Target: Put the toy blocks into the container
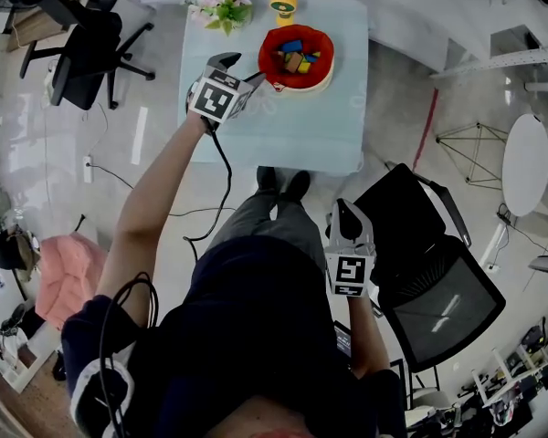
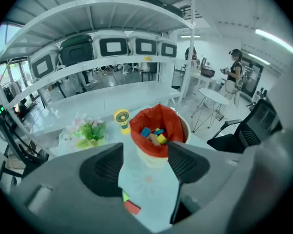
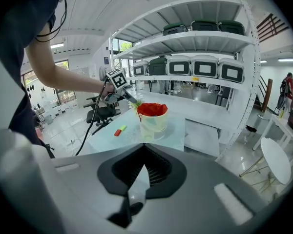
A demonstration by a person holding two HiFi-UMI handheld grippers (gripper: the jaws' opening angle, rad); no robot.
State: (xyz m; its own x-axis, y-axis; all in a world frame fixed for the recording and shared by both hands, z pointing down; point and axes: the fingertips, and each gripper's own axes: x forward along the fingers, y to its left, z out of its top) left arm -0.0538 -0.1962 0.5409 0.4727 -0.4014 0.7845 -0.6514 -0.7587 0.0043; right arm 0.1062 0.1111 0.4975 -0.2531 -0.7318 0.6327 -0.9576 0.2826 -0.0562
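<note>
Your left gripper holds its jaws spread and empty. The red block lies flat, end to end with the green block. Your right gripper has its jaws pressed together.

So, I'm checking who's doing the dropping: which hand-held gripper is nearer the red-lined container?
Left. The left hand-held gripper hovers over the table just beside the container, jaws apart; the right hand-held gripper is off the table, beside the person's leg.
</note>
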